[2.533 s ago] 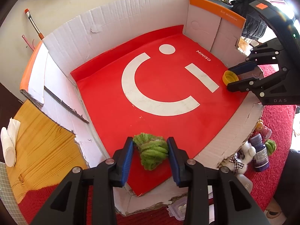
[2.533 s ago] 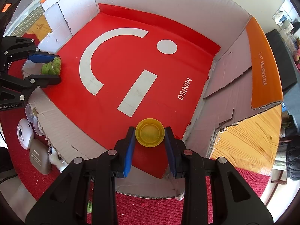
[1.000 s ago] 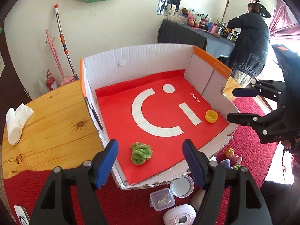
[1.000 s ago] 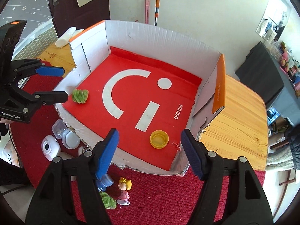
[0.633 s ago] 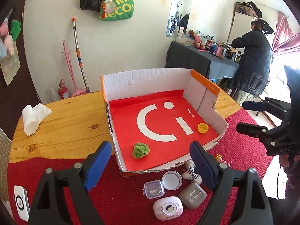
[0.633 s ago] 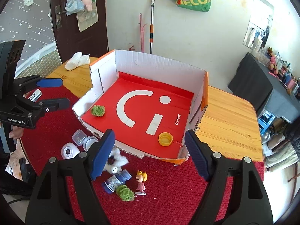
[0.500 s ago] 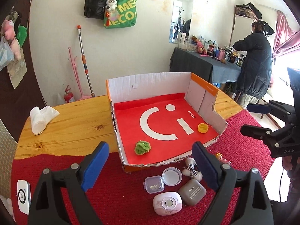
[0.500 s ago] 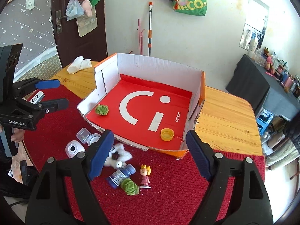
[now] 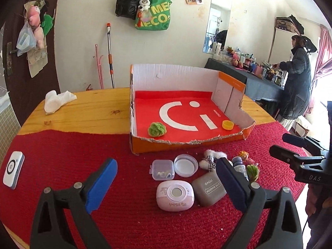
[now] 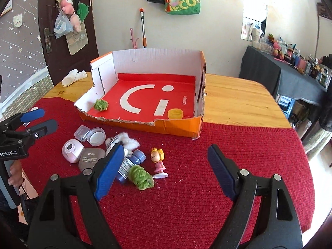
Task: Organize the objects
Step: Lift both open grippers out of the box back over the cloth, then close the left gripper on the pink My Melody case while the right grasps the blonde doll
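Observation:
An open cardboard box (image 9: 186, 143) with a red floor holds a green fuzzy ball (image 9: 157, 129) and a yellow cap (image 9: 227, 125); the box also shows in the right wrist view (image 10: 180, 124). Before it on the red mat lie a pink round case (image 9: 175, 195), a grey case (image 9: 208, 187), a clear small box (image 9: 162, 169), a round lid (image 9: 185, 165), a white plush (image 9: 210, 157), a blue bottle (image 10: 129, 162), a second green ball (image 10: 141, 177) and a doll figure (image 10: 158, 161). My left gripper (image 9: 167, 184) is open above the cases. My right gripper (image 10: 164, 171) is open above the doll.
A white cloth (image 9: 58, 100) lies on the wooden table at the back left. A white device (image 9: 12, 169) lies at the mat's left edge. A person (image 9: 296, 83) stands at a dark side table at the right. A mop (image 9: 110, 56) leans on the wall.
Both grippers let go of the green ball and the yellow cap in the box, opened wide, and pulled back and up over the red mat.

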